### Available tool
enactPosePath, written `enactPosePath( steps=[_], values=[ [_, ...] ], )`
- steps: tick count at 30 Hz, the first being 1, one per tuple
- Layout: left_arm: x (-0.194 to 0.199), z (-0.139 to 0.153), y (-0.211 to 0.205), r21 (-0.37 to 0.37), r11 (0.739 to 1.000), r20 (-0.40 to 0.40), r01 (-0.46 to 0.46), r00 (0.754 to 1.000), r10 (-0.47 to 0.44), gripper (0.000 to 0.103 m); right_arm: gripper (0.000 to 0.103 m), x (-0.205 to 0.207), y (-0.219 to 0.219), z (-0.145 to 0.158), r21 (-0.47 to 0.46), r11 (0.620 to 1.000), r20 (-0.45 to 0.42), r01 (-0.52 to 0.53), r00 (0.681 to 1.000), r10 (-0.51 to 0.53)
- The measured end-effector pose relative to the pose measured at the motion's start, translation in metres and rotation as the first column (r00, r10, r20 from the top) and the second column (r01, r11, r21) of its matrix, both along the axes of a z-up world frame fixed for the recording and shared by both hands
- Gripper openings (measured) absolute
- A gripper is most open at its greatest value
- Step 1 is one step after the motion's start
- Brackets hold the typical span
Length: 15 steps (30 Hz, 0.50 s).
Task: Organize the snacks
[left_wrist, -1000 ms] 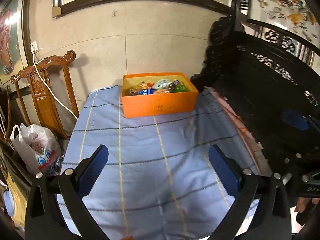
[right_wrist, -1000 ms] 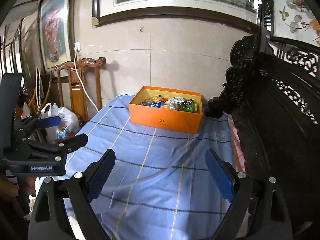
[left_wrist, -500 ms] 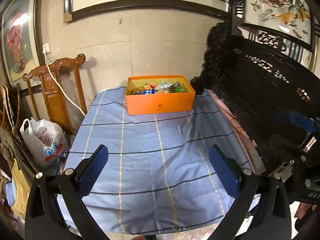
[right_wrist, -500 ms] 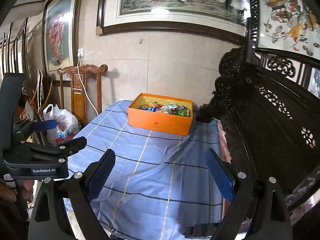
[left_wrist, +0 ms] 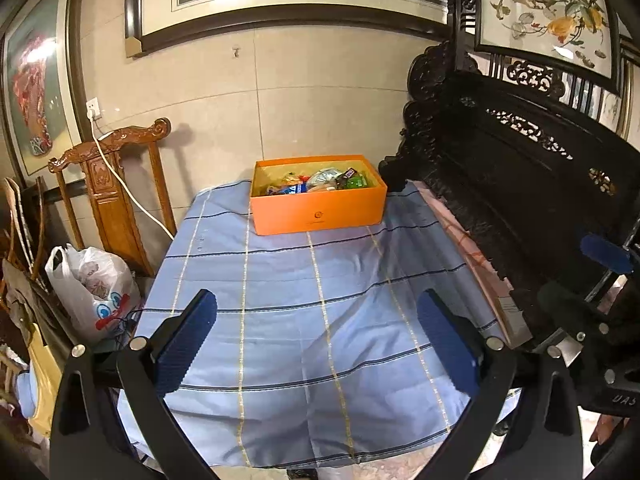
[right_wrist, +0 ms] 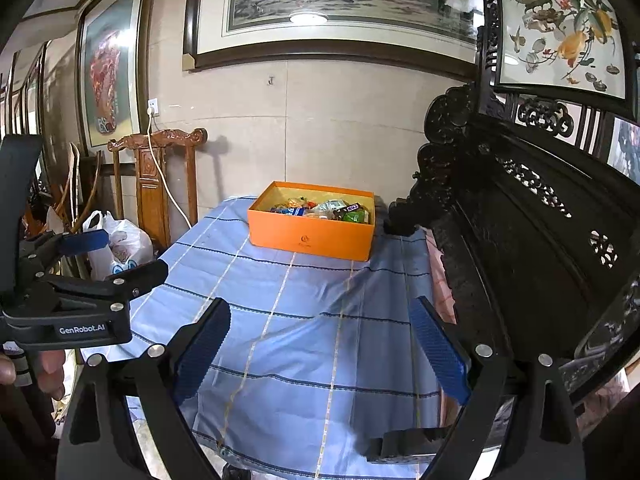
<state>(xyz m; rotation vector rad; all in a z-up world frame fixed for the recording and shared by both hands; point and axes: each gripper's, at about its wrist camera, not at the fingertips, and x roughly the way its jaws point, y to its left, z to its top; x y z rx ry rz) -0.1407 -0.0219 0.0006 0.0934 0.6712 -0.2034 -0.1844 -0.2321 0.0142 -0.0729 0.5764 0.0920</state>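
1. The snacks [left_wrist: 320, 182] lay heaped inside the orange box [left_wrist: 320, 210], which sat at the far end of the surface [left_wrist: 320, 320], well ahead of both sets of jaws; no wrapper showed on the blue cloth outside it; that fits a box already filled as well as one waiting to be sorted, and the pictures did not settle which.
2. The left gripper [left_wrist: 316, 340] had its jaws spread wide and held nothing; the right gripper [right_wrist: 320, 348] likewise stood released and empty, both over the near edge of the surface.
3. Risk, as a judgement: the wrappers looked loose and overlapping, so jaws closing into the heap could pinch two at once or crush a soft pack; a push on the box wall might slide it on the cloth, which lay wrinkled ahead of the right jaws and could drag.
4. The carved dark bench [right_wrist: 520, 220] stood close beside the right jaws; a wide swing could strike it.
5. The right view alone showed the left gripper from the side, with fingers [right_wrist: 50, 372] of the hand on its handle; the left view alone showed more of the white plastic bag [left_wrist: 96, 288] left of its jaws.
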Motion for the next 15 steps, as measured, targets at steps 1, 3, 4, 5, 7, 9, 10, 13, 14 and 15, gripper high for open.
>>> enactPosePath(
  steps=[1, 3, 4, 5, 7, 9, 10, 13, 14, 15],
  values=[
    [-0.0002, -0.0001, -0.0006, 0.001, 1.0, -0.001, 0.0, 1.0, 0.0, 0.099, 0.092, -0.0002, -0.0005, -0.0004, 0.0, 1.0, 0.0, -0.001, 1.0, 0.001],
    [-0.0005, -0.0005, -0.0005, -0.003, 1.0, -0.004, -0.006, 1.0, 0.006, 0.099, 0.092, -0.0009, -0.0001, -0.0008, 0.0, 1.0, 0.0, -0.002, 1.0, 0.002],
    [-0.0006, -0.0008, -0.0004, -0.009, 1.0, -0.008, -0.004, 1.0, 0.004, 0.099, 0.092, -0.0015, -0.0001, -0.0011, 0.0, 1.0, 0.0, -0.003, 1.0, 0.003],
    [-0.0004, -0.0009, 0.0002, -0.018, 1.0, -0.013, -0.002, 1.0, 0.002, 0.099, 0.092, -0.0014, 0.0005, -0.0007, 0.0, 1.0, 0.0, -0.001, 1.0, 0.001],
    [-0.0004, -0.0008, 0.0019, -0.021, 1.0, -0.008, -0.019, 1.0, 0.018, 0.098, 0.092, -0.0012, 0.0003, -0.001, 0.0, 1.0, -0.002, -0.003, 1.0, 0.003],
    [-0.0013, -0.0006, 0.0033, -0.02, 0.999, 0.002, -0.034, 0.999, 0.034, 0.098, 0.092, -0.0016, -0.0005, -0.0024, -0.002, 1.0, -0.006, -0.006, 1.0, 0.006],
    [-0.0024, -0.0001, 0.0038, -0.019, 0.999, 0.013, -0.039, 0.999, 0.039, 0.098, 0.092, -0.0012, -0.002, -0.003, -0.002, 1.0, -0.006, -0.01, 1.0, 0.01],
    [-0.0047, 0.0016, 0.0048, -0.025, 0.999, 0.027, -0.041, 0.999, 0.042, 0.098, 0.092, -0.0026, -0.0032, -0.0041, -0.005, 1.0, -0.007, -0.012, 1.0, 0.012],
    [-0.0051, 0.0022, 0.0048, -0.022, 0.999, 0.031, -0.044, 0.999, 0.044, 0.098, 0.092, -0.0027, -0.0039, -0.0041, -0.005, 1.0, -0.006, -0.012, 1.0, 0.011],
    [-0.005, 0.0021, 0.0039, -0.017, 0.999, 0.028, -0.039, 0.999, 0.04, 0.098, 0.092, -0.002, -0.0056, -0.0033, -0.006, 1.0, -0.006, -0.014, 1.0, 0.014]
  ],
)
